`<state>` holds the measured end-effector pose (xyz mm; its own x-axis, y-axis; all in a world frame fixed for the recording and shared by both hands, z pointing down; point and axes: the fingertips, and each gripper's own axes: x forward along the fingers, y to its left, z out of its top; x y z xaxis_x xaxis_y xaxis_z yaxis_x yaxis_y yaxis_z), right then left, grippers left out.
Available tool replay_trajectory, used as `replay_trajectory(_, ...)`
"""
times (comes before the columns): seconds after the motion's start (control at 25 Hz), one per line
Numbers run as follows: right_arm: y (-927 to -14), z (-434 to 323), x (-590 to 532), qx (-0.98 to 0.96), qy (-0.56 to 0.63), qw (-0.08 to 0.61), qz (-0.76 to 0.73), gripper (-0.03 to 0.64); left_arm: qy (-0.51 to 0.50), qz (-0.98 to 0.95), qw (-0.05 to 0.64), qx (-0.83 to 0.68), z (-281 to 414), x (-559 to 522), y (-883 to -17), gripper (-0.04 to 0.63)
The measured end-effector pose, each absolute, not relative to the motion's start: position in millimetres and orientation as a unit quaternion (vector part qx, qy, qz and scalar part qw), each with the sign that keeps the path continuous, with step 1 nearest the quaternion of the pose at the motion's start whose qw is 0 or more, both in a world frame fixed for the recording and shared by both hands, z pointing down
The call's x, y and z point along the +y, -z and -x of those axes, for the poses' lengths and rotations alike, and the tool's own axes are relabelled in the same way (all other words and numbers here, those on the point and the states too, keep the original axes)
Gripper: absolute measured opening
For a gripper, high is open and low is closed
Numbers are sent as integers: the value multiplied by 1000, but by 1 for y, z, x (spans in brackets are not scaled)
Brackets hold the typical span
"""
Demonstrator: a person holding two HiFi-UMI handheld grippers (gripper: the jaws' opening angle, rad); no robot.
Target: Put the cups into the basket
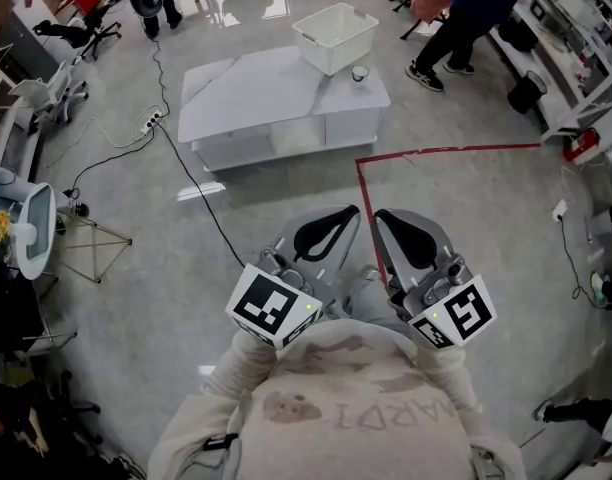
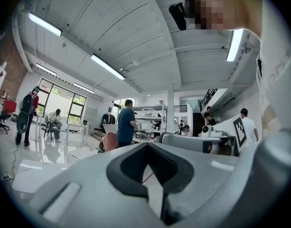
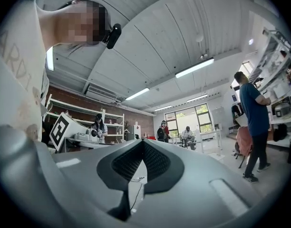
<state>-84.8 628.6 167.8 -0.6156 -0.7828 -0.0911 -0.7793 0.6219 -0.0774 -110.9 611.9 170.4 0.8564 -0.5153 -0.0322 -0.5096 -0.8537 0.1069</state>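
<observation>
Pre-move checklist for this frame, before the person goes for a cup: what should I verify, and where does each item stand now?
1. Left gripper empty: ok, jaws together with nothing between them.
2. Right gripper empty: ok, jaws together, nothing held.
3. Jaws apart for a grasp: not ok, both are shut.
4. Cup located: ok, one stands on the table beside the basket. Whether there are more cups: cannot tell.
5. Basket ready: ok, open side up at the table's far corner.
6. Cup within reach: not ok, both grippers are held near the chest and the table is well ahead. A black cable crosses the floor to the left.
</observation>
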Motion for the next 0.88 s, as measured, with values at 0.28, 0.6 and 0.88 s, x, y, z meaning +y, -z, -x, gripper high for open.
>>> replay_trajectory(0.28, -173, 52, 580, 900, 26, 77, 428, 26, 23, -960, 60, -272, 87, 564, -178, 0)
replay_trajectory(0.6, -164, -9, 474, 911, 12, 85, 403, 26, 18, -955, 46, -292, 26, 464, -173, 0)
replay_trajectory(0.88, -151, -70, 397, 921, -4, 83, 380, 26, 42, -951, 41, -304, -36, 383, -159, 2)
